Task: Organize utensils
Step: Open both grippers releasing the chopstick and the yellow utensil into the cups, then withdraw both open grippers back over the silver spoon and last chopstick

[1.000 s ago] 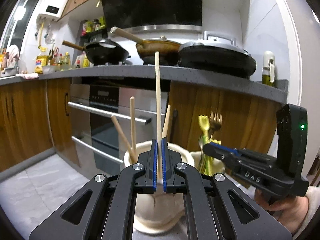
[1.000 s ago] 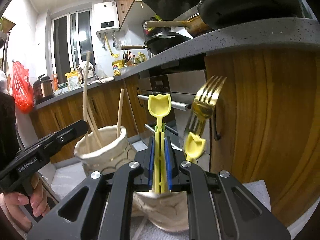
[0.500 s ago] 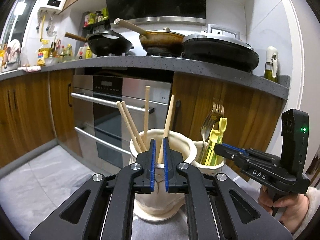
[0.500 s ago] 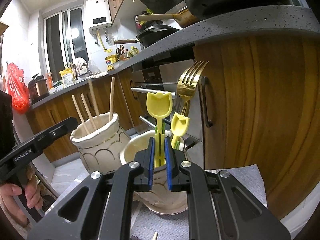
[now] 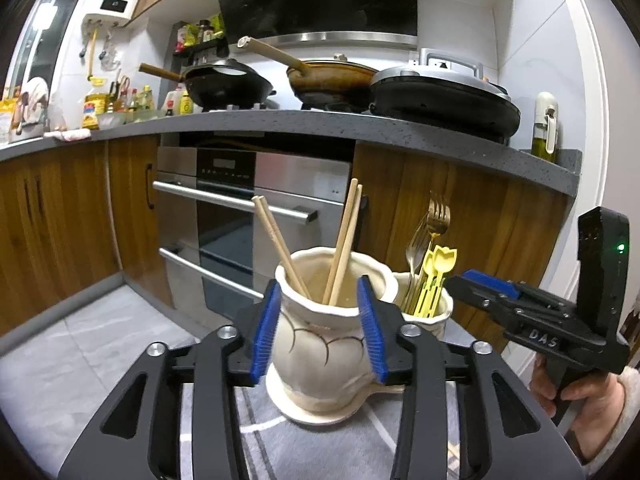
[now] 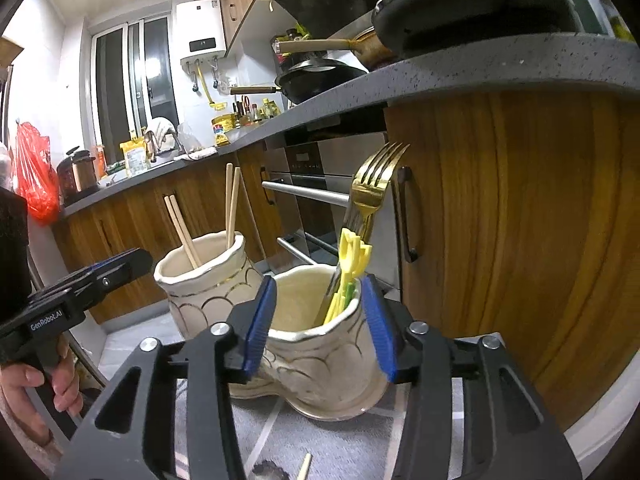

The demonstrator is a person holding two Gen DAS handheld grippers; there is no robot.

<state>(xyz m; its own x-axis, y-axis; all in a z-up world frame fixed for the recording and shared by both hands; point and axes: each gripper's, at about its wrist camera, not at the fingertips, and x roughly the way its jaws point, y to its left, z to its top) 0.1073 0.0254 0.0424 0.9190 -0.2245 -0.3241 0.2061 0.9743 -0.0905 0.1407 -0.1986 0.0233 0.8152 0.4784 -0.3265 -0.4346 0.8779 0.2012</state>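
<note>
Both grippers — left gripper (image 5: 318,326) at the chopstick jar (image 5: 320,344), right gripper (image 6: 320,326) at the cutlery jar (image 6: 320,344) — have let go, fingers spreading wide and empty, so the chopsticks (image 5: 344,240) and yellow utensils (image 6: 352,264) stand sorted.

Light: bright indoor light, white and even
Glare: shiny spot on the gold fork (image 6: 374,184) and the oven door (image 5: 280,200)
Edges: black corners, straight lines bend like a bowl
Sharpness: middle clear, edges at 9 o'clock soft
Shadows: soft, dark under the counter (image 5: 360,128)
</note>
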